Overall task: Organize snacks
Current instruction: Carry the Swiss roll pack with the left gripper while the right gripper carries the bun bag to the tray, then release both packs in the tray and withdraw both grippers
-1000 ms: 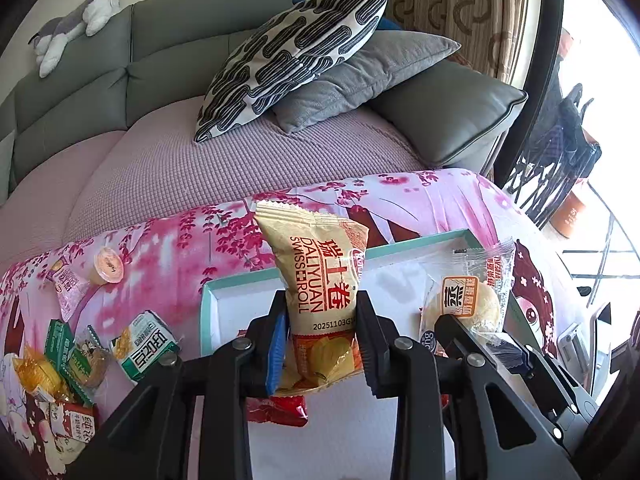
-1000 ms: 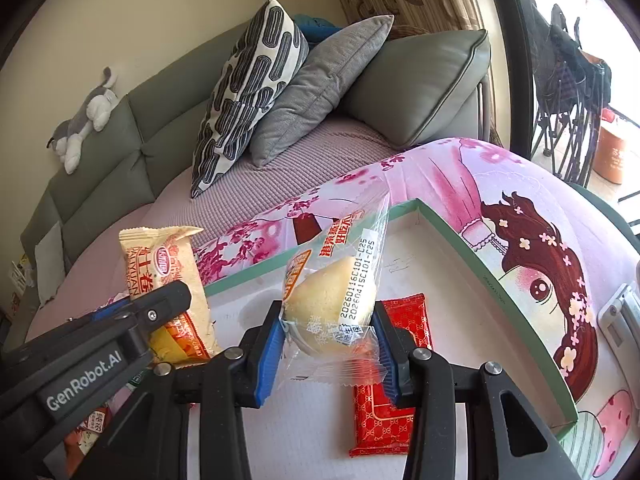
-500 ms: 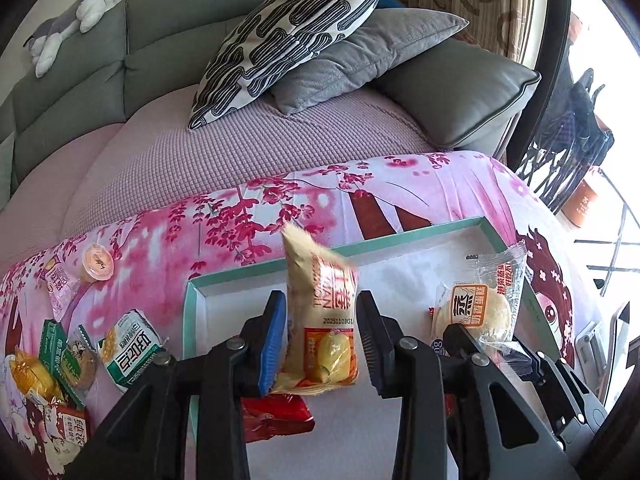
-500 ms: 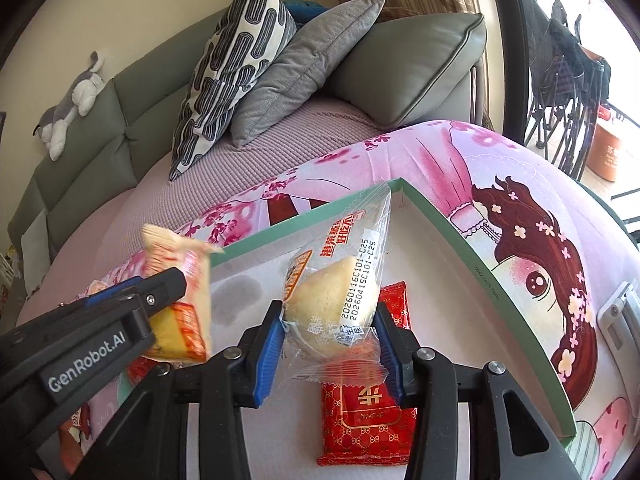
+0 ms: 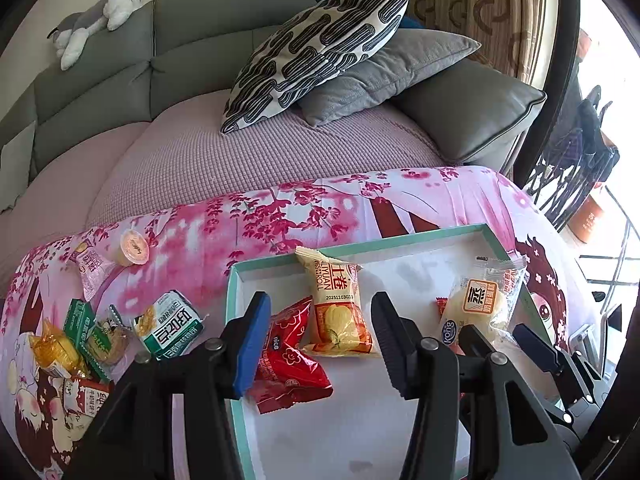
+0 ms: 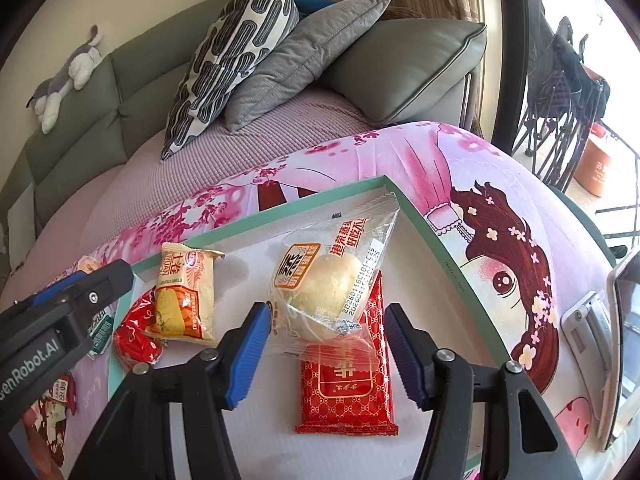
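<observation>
A teal-rimmed white tray (image 5: 400, 240) sits on the pink printed cloth. My left gripper (image 5: 320, 312) hovers over it with its jaws opening. The yellow Swiss roll packet (image 5: 338, 312) lies flat between them, free of the pads, partly on a crumpled red packet (image 5: 288, 360). My right gripper (image 6: 329, 310) is opening too. The clear bag with a pale steamed cake (image 6: 332, 284) lies in the tray (image 6: 440, 240) with its near end between the jaws, resting on a flat red packet (image 6: 348, 392).
Loose snacks lie left of the tray: a green-and-white packet (image 5: 170, 326), a jelly cup (image 5: 134, 246), a pink sachet (image 5: 94, 268) and several more at the cloth's corner. A silver device (image 6: 592, 344) stands right of the tray. Cushions (image 5: 320, 52) sit on the sofa behind.
Both grippers have let go: the Swiss roll packet dropped from upright to flat in the tray, and the cake bag settled onto the flat red packet. Both pairs of jaws have spread.
</observation>
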`<action>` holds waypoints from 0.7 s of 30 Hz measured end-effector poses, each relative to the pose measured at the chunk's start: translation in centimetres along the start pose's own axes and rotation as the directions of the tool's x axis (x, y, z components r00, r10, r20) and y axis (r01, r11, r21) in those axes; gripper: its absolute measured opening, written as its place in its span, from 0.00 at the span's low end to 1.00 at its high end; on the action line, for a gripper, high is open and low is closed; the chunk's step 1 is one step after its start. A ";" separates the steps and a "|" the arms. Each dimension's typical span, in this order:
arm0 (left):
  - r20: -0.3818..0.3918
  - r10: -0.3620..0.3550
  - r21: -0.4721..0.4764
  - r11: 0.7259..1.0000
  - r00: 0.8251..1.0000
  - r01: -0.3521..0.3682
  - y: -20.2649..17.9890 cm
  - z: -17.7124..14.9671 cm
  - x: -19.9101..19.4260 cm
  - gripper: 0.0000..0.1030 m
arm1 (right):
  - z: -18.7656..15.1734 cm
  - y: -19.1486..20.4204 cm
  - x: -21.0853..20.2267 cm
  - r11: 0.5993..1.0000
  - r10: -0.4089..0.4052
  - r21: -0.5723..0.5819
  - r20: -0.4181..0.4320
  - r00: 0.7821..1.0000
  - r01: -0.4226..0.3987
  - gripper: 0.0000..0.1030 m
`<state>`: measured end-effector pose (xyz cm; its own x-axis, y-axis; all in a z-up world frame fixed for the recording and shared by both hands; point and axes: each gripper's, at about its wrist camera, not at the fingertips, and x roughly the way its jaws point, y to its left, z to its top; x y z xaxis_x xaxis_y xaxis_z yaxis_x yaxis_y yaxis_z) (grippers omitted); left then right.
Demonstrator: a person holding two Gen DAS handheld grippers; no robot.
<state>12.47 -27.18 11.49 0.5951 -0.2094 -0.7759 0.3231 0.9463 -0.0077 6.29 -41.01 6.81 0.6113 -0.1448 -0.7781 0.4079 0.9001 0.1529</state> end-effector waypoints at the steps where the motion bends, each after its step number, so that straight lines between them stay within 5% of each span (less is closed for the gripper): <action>1: 0.002 0.001 0.000 1.000 1.000 -0.001 0.2 -0.2 -0.2 0.53 | -0.1 0.1 -0.1 1.000 -0.007 -0.008 -0.007 1.000 0.007 0.67; 21: -0.053 0.109 -0.085 0.990 0.993 -0.113 6.9 -5.9 -2.0 0.54 | -2.7 0.7 -2.8 1.000 -0.012 -0.030 -0.054 0.998 0.010 0.67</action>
<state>9.14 -18.78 9.31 0.5872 -0.0917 -0.8042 0.1897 0.9815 0.0266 3.05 -38.84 7.42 0.5688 -0.1332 -0.8116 0.3941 0.9103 0.1268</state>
